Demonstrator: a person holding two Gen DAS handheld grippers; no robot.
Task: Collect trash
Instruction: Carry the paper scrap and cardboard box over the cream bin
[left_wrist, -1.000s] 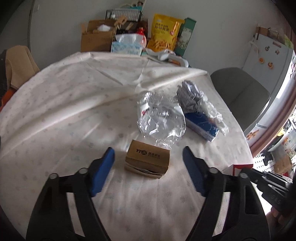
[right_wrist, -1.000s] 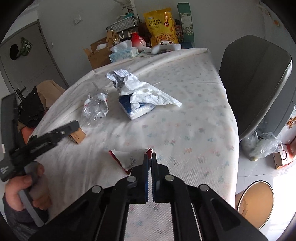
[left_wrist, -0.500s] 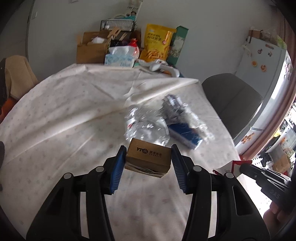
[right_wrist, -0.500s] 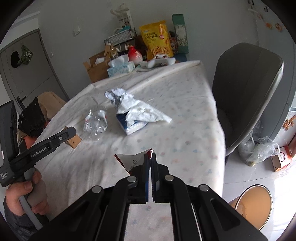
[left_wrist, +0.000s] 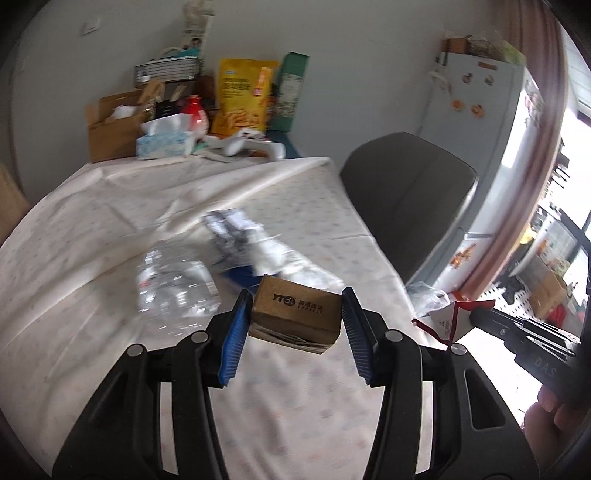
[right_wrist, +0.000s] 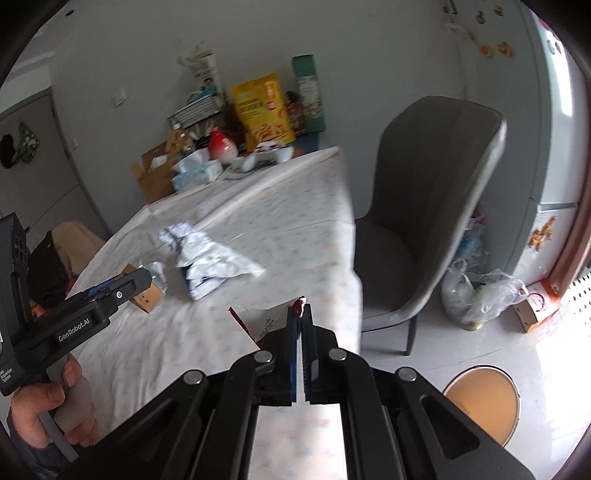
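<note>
Where it sat on the desk (left_wrist: 110, 236) before, cardboard box (left_wrist: 297, 314) now lifted, clamped in left tool (left_wrist: 295, 332); right tool (right_wrist: 300, 354) still pinching red-white wrapper (right_wrist: 258, 319)

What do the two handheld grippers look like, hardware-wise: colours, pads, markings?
Both are matte black plastic with silver pivot bolts. The left gripper has ribbed blue pads on its fingers; the right gripper has the same blue ribbing on its inner faces. From the right wrist view, the left unit's body reads "GenRobot.AI" in white, above a grey handle in a bare hand. No cables visible.
</note>
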